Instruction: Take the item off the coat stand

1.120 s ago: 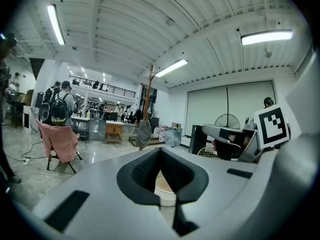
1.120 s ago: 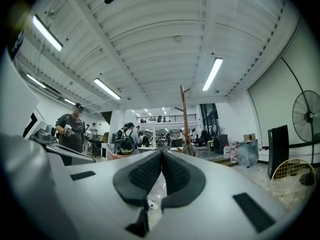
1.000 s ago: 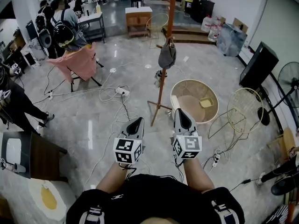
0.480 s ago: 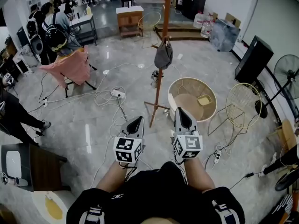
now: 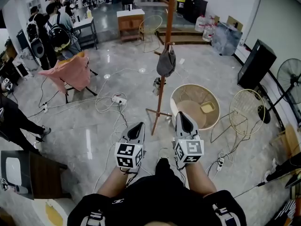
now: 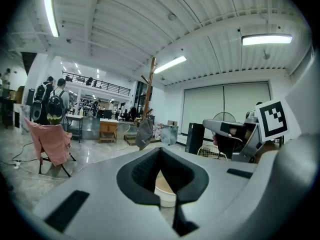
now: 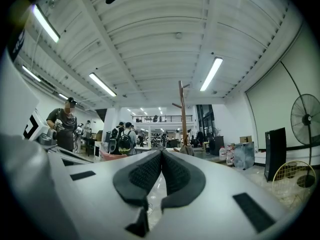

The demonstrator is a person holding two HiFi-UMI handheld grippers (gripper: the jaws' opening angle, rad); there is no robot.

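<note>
The wooden coat stand (image 5: 163,74) rises from the marble floor ahead of me, and a grey cloth item (image 5: 166,63) hangs from a peg partway up its pole. Both grippers are held low in front of my body, well short of the stand, one on each side of its base. My left gripper (image 5: 139,125) is shut and empty, and so is my right gripper (image 5: 180,113). In the left gripper view the stand (image 6: 149,86) and its grey item (image 6: 144,133) lie far beyond the closed jaws. In the right gripper view the stand (image 7: 182,115) is also distant.
A round woven basket (image 5: 178,91) sits right of the stand's feet, with a wire chair (image 5: 247,108) beyond it. Cables and a power strip (image 5: 117,99) trail over the floor on the left. A pink cloth (image 5: 70,71) drapes a chair, and people stand at the back left.
I have come forward over the floor toward the coat stand, carrying both grippers along. Their jaws look the same as before.
</note>
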